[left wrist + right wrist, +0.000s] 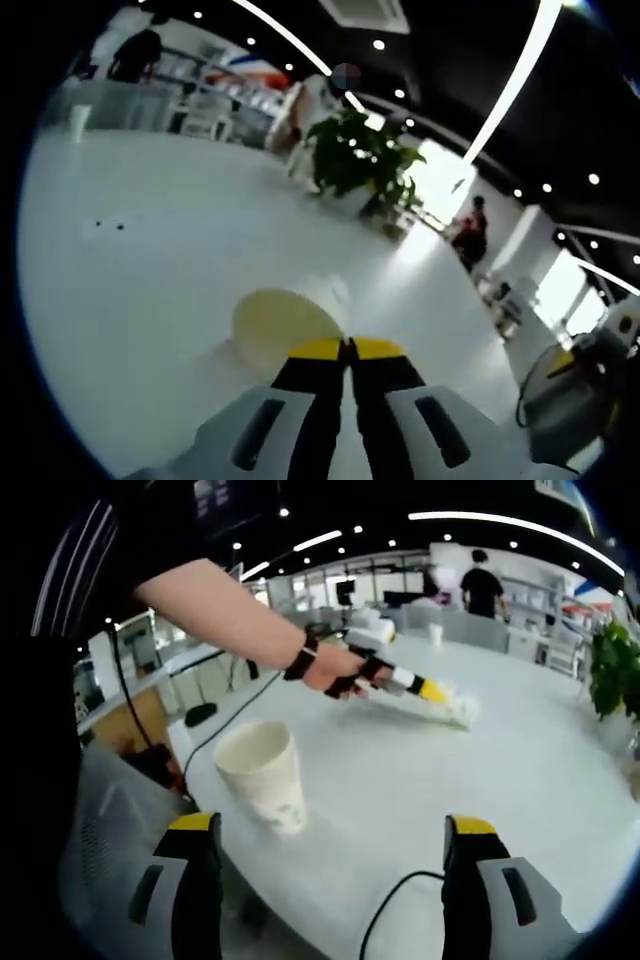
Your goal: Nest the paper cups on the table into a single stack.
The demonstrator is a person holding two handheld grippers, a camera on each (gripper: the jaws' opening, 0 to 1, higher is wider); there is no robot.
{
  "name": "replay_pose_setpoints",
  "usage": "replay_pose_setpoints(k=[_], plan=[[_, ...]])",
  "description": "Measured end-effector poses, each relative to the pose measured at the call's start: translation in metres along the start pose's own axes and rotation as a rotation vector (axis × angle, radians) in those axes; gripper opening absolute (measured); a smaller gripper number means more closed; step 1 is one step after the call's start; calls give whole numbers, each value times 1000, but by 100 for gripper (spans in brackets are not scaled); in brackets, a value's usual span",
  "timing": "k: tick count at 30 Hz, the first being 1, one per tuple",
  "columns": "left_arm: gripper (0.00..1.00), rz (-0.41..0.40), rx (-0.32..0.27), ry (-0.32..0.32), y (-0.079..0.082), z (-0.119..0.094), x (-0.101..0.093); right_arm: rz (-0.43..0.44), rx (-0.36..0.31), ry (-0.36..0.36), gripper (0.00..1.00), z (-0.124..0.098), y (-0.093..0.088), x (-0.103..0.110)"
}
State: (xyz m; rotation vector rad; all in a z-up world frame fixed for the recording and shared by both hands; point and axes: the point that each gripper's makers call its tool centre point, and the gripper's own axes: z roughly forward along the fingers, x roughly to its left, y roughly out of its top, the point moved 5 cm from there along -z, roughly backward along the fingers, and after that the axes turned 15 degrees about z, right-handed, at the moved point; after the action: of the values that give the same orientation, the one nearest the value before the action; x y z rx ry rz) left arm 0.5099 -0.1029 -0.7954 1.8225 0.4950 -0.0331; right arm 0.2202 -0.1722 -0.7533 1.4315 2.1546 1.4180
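Right gripper view shows a white paper cup (262,775) standing upright near the table's (520,770) near left edge, its rim wide and slightly bent. The right gripper (333,848) has jaws spread wide apart. Farther off, the left gripper (437,692) pinches a second cup (452,710), lying tipped, jaws together on its rim.

I see a broad white table (180,270) under a dark ceiling (440,60) crossed by long light strips (515,85) and dotted with small round lamps. At the table's far edge stands a leafy green plant (360,155), with bright windows (440,180) behind it. In the right gripper view, a grey chair (110,830) sits by the table's near edge, a black cable (385,910) trails over the tabletop, and shelves (545,630) line the far wall where a person (480,585) in black stands.
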Motion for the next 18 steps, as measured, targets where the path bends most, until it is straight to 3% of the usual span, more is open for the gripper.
replay_pose_setpoints(k=[18], plan=[[0,53,25,-8,24,-36,-43,-40,-18,-13,93,-10,9,2]])
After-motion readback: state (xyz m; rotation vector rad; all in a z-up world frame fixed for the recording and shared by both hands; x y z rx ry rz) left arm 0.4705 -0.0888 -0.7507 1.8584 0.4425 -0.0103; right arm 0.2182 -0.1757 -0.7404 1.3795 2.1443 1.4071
